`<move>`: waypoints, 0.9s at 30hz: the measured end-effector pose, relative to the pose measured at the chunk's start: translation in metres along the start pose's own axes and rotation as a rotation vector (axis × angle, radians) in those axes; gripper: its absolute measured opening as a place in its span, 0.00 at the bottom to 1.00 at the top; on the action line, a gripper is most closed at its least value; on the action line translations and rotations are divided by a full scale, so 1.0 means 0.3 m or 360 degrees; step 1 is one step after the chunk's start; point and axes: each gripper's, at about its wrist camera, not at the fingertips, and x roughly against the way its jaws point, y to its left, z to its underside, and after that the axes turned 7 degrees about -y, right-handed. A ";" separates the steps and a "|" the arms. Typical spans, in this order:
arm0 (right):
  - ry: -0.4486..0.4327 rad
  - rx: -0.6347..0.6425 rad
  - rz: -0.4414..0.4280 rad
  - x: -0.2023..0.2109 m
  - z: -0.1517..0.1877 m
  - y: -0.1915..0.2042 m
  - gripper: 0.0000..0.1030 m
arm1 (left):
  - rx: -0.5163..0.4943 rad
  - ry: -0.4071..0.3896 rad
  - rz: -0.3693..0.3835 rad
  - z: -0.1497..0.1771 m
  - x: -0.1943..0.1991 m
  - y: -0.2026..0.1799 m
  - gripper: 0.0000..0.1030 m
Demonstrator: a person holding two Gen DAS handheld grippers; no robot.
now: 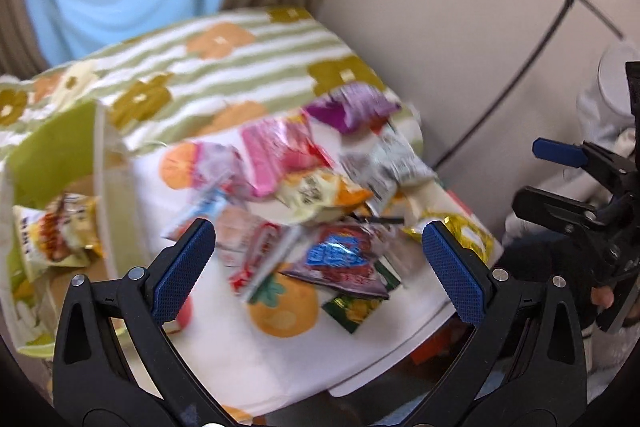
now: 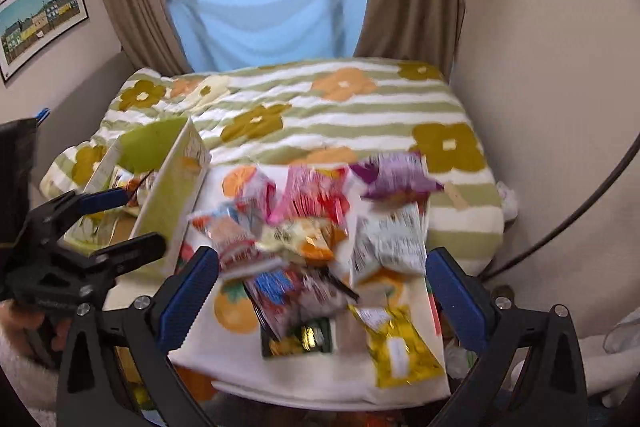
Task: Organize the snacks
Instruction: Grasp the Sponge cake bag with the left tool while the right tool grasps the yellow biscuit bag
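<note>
On white orange-print cloth [image 2: 240,359]: heap of snack packets [image 2: 316,239], motion-blurred | at 9 o'clock of heap: green box [image 2: 168,195], one packet [image 1: 56,231] inside | left gripper [image 1: 320,267]: jaws spread wide, empty, above heap | right gripper [image 2: 322,291]: jaws spread wide, empty | at 12 o'clock: striped floral blanket [image 2: 320,115].

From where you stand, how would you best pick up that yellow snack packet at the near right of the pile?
Probably by its near short edge, coming from the table's front. The yellow packet lies flat, mostly apart from the pile, its end toward the table edge, so the open right gripper could pinch that crimped end without disturbing the others.
</note>
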 end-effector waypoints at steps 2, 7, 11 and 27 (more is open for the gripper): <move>0.0055 -0.0015 0.0001 -0.012 0.041 -0.055 1.00 | -0.0021 0.0066 0.0014 0.007 -0.055 -0.021 0.99; 0.0155 -0.0081 -0.0002 -0.072 0.143 -0.144 1.00 | -0.0120 0.0250 0.0062 0.037 -0.215 -0.057 0.99; 0.0219 -0.0120 0.0052 -0.143 0.206 -0.177 1.00 | -0.0191 0.0365 0.0137 0.067 -0.331 -0.086 0.99; 0.0429 -0.0040 0.0134 -0.328 0.303 -0.179 0.91 | -0.0270 0.0625 0.0259 0.159 -0.572 -0.062 0.72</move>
